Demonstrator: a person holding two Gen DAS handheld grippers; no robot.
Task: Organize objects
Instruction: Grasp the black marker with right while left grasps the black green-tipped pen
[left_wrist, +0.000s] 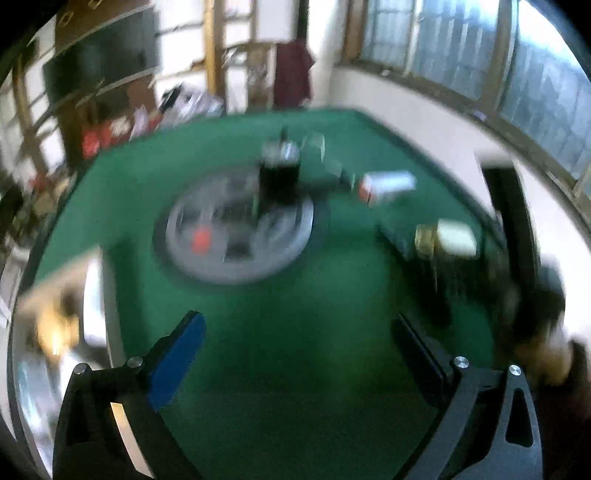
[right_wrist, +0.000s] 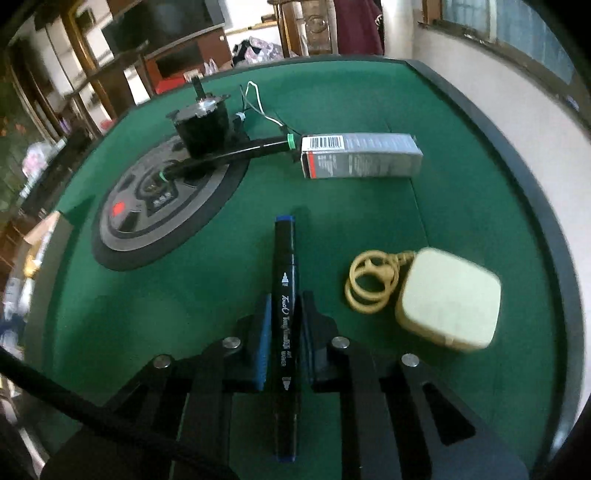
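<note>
Sorting has barely started: the right gripper (right_wrist: 283, 332) has its fingers clamped on the black marker (right_wrist: 283, 295) just above the green counter (right_wrist: 332, 229), while the left gripper (left_wrist: 295, 354) hangs wide open and empty; the grey box (right_wrist: 360, 155), second marker (right_wrist: 229, 153) and cream plug (right_wrist: 448, 304) lie scattered
</note>
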